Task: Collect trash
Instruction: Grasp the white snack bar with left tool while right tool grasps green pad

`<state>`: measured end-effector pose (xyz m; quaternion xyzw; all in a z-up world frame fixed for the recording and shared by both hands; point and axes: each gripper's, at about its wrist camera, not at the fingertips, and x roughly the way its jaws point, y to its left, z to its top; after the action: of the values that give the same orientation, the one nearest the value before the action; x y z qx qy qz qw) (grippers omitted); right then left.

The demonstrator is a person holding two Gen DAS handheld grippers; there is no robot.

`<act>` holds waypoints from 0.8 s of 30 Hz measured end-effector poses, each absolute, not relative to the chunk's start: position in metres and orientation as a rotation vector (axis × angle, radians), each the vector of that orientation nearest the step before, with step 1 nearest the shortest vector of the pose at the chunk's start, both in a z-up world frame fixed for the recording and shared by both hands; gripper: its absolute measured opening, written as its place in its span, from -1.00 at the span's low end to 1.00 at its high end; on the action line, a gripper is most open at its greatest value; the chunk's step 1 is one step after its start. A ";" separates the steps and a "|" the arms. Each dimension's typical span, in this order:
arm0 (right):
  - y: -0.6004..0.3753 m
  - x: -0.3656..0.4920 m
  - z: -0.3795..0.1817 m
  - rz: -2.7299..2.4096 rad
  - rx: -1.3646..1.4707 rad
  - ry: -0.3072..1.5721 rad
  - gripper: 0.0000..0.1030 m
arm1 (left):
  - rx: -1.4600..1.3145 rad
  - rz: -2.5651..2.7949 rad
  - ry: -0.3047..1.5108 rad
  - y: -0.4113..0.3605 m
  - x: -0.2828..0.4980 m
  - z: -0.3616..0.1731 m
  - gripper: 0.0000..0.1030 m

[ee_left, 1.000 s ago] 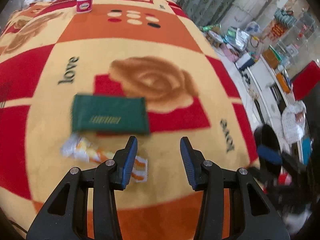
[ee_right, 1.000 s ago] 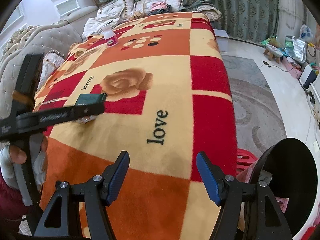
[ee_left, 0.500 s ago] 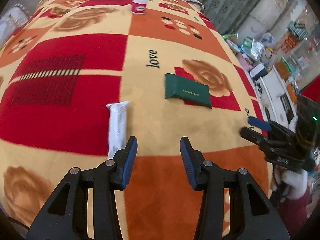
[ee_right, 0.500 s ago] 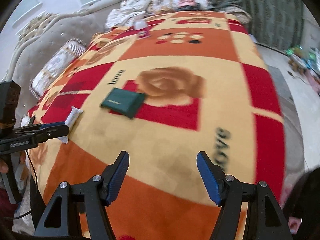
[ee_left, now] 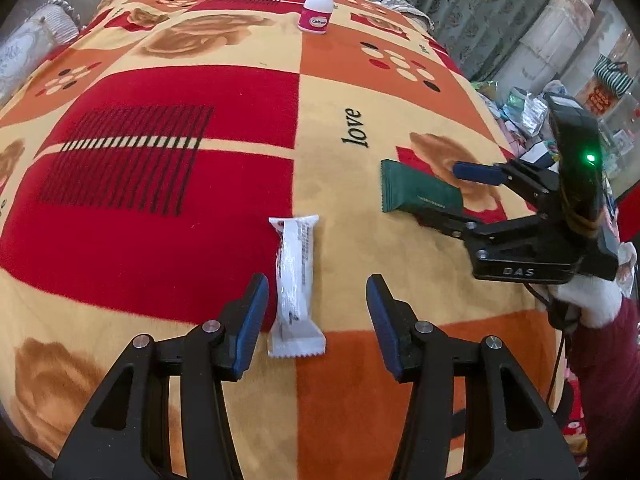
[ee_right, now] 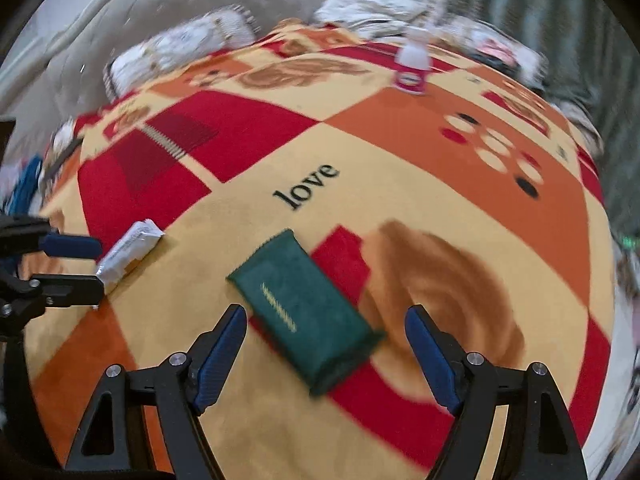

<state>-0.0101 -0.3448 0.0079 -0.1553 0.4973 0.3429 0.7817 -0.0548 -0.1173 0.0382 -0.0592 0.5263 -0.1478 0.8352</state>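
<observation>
- White wrapper (ee_left: 297, 286) lies on the blanket (ee_left: 160, 208), between our left gripper's (ee_left: 316, 316) wide-spread fingers; no contact
- Green packet (ee_right: 306, 306) lies between our right gripper's (ee_right: 326, 354) wide fingers
- Bottle (ee_left: 318, 5) stands far back

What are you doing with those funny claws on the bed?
A person is picking up trash off a blanket with a claw in each hand. The left gripper is open around the near end of a white wrapper, not squeezing it yet. The right gripper is open over a green packet. A little white and pink bottle stands far off, untouched.
</observation>
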 end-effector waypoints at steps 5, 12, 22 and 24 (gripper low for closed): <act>-0.335 0.000 -0.006 0.789 -0.338 1.079 0.52 | -0.104 -0.306 1.127 -0.124 -0.048 0.028 -0.04; -0.348 -0.026 0.004 0.732 -0.279 1.098 -0.09 | -0.115 -0.297 1.109 -0.127 -0.046 0.025 -0.04; -0.356 -0.063 0.008 0.668 -0.197 1.105 0.08 | -0.095 -0.282 1.103 -0.133 -0.053 0.023 -0.73; -0.355 -0.065 0.008 0.628 -0.220 1.085 -0.11 | -0.120 -0.284 1.103 -0.131 -0.055 0.023 -0.73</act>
<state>-0.0654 -0.3546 0.0082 -0.1027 0.5068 0.2931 0.8042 -0.0552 -0.1309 0.0227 -0.0566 0.5220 -0.1344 0.8404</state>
